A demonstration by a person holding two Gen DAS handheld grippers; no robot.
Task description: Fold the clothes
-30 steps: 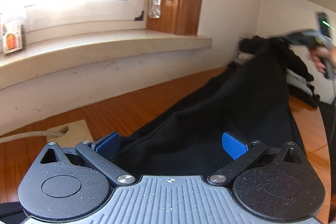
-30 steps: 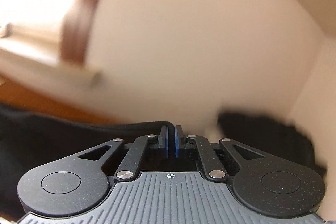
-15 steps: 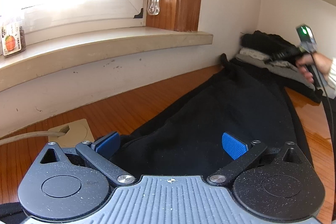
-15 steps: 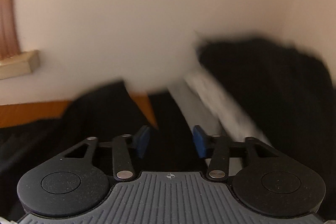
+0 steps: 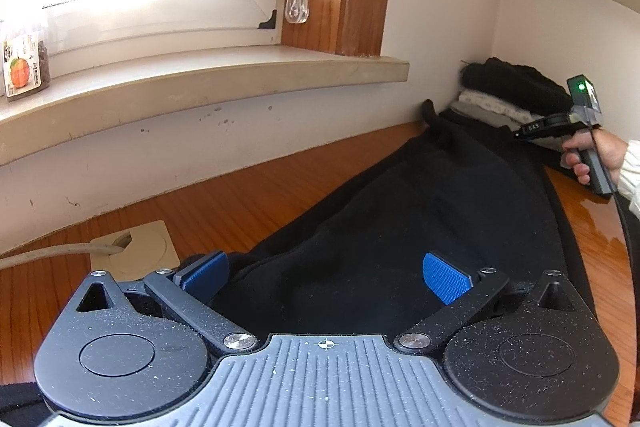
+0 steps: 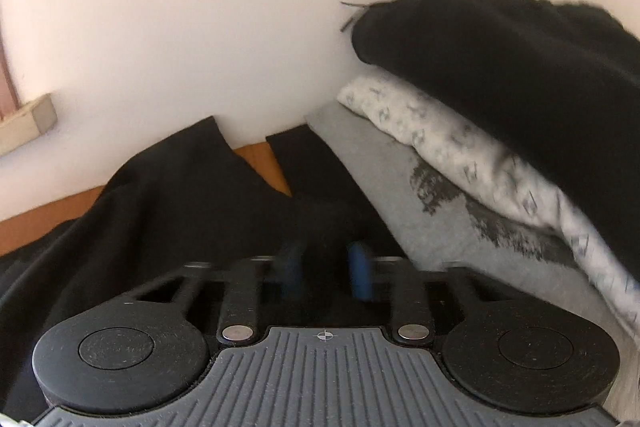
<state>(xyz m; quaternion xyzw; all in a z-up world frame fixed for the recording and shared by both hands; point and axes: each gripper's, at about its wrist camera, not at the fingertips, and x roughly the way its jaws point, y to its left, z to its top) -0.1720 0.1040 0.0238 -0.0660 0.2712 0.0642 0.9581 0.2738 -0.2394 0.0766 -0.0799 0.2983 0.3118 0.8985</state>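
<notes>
Left wrist view: the black garment (image 5: 400, 227) lies spread lengthwise on the wooden tabletop (image 5: 240, 195), running from the near edge towards the far right corner. It is open and rumpled, with no crisp fold visible in it. The left gripper (image 5: 324, 275) sits at its near end with the jaws wide apart, the cloth lying between the blue pads (image 5: 444, 279) but not pinched. At the far right a hand (image 5: 592, 155) brings the right gripper (image 5: 528, 131) to the garment's far end, just beside a stack of folded clothes (image 5: 500, 95) in the corner.

Right wrist view: the stack (image 6: 480, 147) has at least three layers: a black piece on top, then a white patterned one, then a grey one. These look finished. The right gripper (image 6: 326, 273) is motion-blurred. Its jaws have just been closing, with dark cloth of the black garment (image 6: 160, 207) between them, and I judge them clamped on it.

So several items appear folded and stacked. The black garment is at the start of its turn: its far end seems taken and its near end is not yet gripped. The folds and the move onto the stack remain.
</notes>
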